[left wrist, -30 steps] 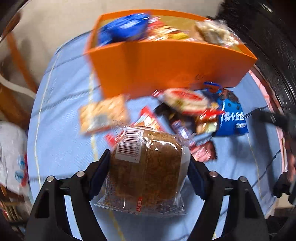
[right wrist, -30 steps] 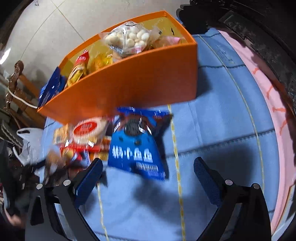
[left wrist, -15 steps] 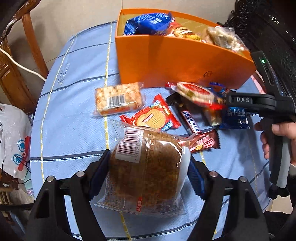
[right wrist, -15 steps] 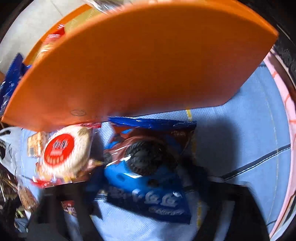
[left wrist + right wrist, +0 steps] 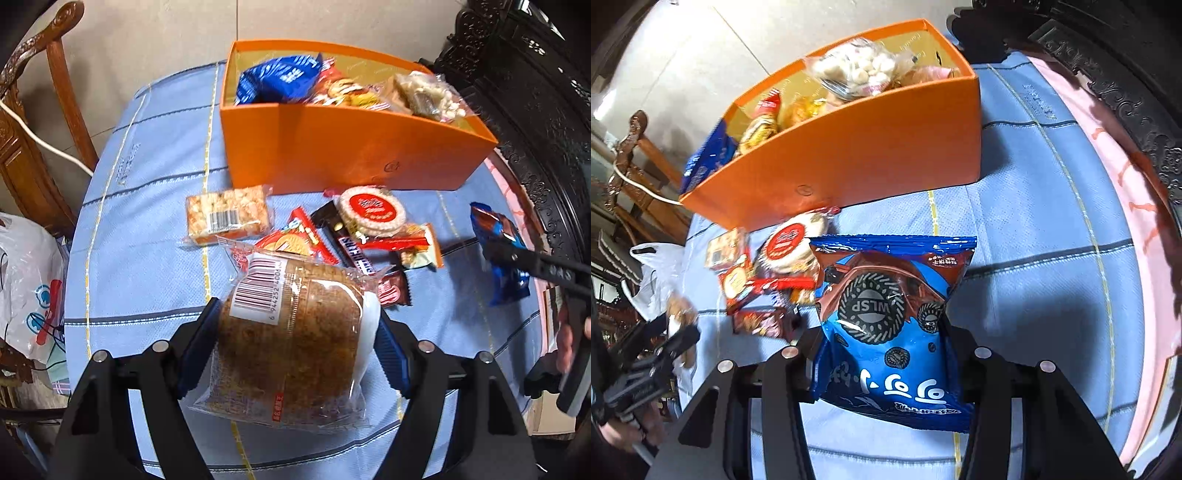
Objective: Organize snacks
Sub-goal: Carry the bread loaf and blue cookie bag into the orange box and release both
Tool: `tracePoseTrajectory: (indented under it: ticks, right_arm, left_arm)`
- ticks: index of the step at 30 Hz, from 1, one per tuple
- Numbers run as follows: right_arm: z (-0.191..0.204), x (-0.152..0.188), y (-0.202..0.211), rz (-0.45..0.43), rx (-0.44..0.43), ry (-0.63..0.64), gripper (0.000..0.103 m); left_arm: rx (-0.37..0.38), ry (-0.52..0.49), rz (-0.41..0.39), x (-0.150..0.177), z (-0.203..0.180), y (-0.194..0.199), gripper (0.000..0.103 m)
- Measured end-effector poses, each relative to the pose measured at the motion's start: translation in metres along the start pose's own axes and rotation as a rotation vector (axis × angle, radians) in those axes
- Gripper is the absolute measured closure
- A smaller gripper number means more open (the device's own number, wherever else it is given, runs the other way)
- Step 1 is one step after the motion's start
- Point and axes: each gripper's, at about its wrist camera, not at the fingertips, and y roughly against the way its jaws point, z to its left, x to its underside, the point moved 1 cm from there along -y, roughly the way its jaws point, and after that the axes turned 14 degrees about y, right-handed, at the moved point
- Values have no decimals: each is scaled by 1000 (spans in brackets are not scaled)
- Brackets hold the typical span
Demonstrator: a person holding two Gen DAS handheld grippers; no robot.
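My left gripper is shut on a clear-wrapped brown bread pack, held above the blue tablecloth. The right gripper has its jaws closing and pinches a blue cookie bag, which hangs clear of the cloth; the same cookie bag shows at the right of the left wrist view. Behind both stands the orange box, holding several snacks. In front of it lie a round rice cracker, a puffed rice bar, a chocolate bar and a red biscuit pack.
A wooden chair with a white cable stands off the table's left edge, and a white plastic bag sits below it. Dark carved furniture closes in the right side. A pink cloth edge runs along the table's right rim.
The right gripper dropped onto the blue cookie bag, closed on it and lifted it off the cloth. The left gripper kept its hold on the bread and drew back from the box.
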Motion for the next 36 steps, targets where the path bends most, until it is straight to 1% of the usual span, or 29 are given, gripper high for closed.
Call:
tracePoseTrajectory:
  ticks: [5, 7, 8, 9, 12, 15, 18, 20, 23, 25, 27, 28, 30, 31, 32, 33, 34, 35, 36]
  right_arm:
    - [24, 6, 24, -38, 5, 47, 54]
    - [29, -2, 36, -71, -1, 68, 54]
    - [34, 1, 44, -85, 5, 76, 54]
    - [34, -3, 51, -102, 8, 83, 54]
    - [37, -32, 64, -158, 18, 110, 54]
    - [37, -63, 73, -211, 31, 128, 54]
    - [38, -95, 74, -251, 33, 133, 54]
    - [37, -119, 69, -270, 49, 143, 54]
    - [33, -145, 56, -274, 49, 138, 54]
    - [32, -162, 43, -259, 28, 136, 54]
    - [31, -177, 30, -239, 22, 140, 54]
    - [31, -183, 23, -233, 47, 153, 54]
    - [31, -190, 14, -226, 78, 165, 52]
    - [29, -193, 11, -226, 82, 156, 49]
    - [29, -196, 9, -224, 86, 145, 49]
    - [26, -197, 7, -222, 94, 137, 48]
    - [24, -197, 7, -227, 105, 129, 45]
    - [23, -196, 8, -232, 108, 126, 45]
    - [21, -194, 9, -239, 111, 122, 42]
  left_arm:
    - [22, -8, -23, -9, -11, 12, 28]
    - [39, 4, -29, -20, -16, 19, 28]
    - [51, 6, -38, -30, -22, 24, 28]
    - [57, 5, -48, -37, -26, 28, 28]
    - [79, -1, -87, -68, -41, 39, 28]
    - [89, -18, -143, -102, -56, 47, 28]
    - [83, -43, -185, -137, -73, 45, 28]
    - [80, -48, -195, -158, -81, 40, 28]
    - [73, -46, -195, -181, -90, 26, 28]
    - [63, -30, -198, -192, -92, 15, 28]
    - [73, -9, -174, -200, -91, 2, 28]
    - [75, 2, -151, -206, -91, -8, 28]
    - [68, 12, -138, -213, -91, -19, 28]
    - [62, 20, -139, -216, -89, -22, 24]
    - [54, 34, -145, -220, -87, -24, 13]
    - [53, 49, -157, -221, -85, -25, 7]
    - [55, 62, -174, -222, -82, -23, 4]
    - [64, 74, -185, -224, -79, -21, 4]
    - [73, 81, -180, -224, -77, -21, 4]
